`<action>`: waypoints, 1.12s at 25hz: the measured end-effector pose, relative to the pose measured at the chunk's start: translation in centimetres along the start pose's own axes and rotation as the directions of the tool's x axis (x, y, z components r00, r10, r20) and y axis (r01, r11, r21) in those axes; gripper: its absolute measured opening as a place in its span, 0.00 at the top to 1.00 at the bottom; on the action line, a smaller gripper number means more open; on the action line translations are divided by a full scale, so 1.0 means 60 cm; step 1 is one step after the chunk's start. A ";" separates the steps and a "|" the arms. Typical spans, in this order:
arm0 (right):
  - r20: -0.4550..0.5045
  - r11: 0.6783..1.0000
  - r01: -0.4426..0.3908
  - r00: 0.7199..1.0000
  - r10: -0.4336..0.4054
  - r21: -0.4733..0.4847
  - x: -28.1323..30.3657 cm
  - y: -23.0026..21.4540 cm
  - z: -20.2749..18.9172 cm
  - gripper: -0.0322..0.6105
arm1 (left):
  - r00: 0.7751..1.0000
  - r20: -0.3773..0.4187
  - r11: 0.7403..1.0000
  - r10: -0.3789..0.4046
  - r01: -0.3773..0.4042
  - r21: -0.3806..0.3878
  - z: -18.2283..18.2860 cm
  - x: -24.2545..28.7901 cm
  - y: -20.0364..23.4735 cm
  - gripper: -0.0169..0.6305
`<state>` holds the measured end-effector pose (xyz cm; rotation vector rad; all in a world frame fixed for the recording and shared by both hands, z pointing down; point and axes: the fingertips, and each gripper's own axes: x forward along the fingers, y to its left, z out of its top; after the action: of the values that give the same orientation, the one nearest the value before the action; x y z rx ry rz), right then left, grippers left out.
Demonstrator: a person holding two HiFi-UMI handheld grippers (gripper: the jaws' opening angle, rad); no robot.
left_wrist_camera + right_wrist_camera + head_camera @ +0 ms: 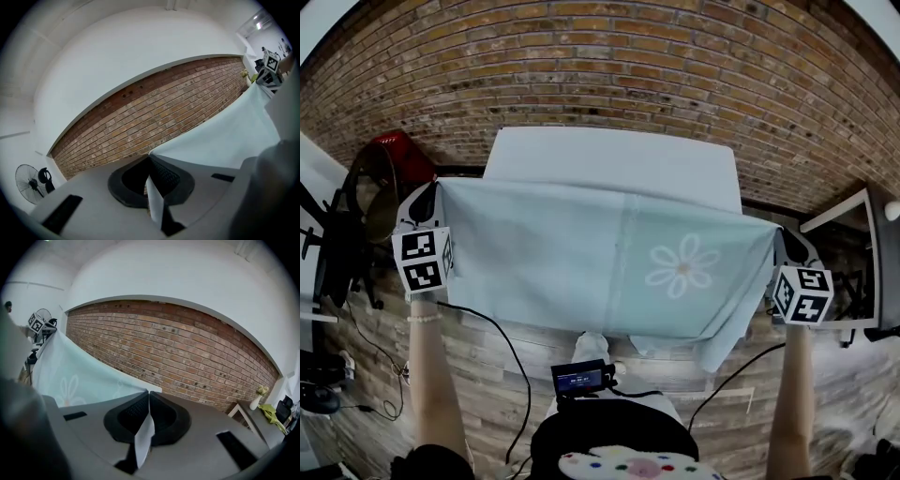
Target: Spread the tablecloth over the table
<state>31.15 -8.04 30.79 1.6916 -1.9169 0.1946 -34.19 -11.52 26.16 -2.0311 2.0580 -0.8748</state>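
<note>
Thin, soft tablecloth (581,262) of pale matt cloth with a printed flower; far side, a smooth white matt table (609,155). Rough red brick wall (609,66) beyond. Dull, grainy wood-plank floor (478,375) near. Left gripper (150,158) and right gripper (148,393) are matt grey plastic with black, finely textured pads (161,412)

I hold the tablecloth (572,262) stretched in the air between the left gripper (429,202) and the right gripper (783,246), one corner at each. Its daisy print (682,266) lies nearer the right gripper. Beyond both grippers stands the white table (609,159), then a brick wall (600,75).
</note>
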 end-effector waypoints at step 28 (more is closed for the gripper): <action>-0.059 0.995 0.074 0.996 -0.071 0.063 0.189 -0.052 0.096 0.90 | 0.995 0.032 0.993 -0.099 0.096 0.073 0.078 0.223 0.002 0.95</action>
<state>31.85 -21.14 30.90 1.7765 -1.8229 0.2769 -33.34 -25.66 26.31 -2.1085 1.8955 -0.9082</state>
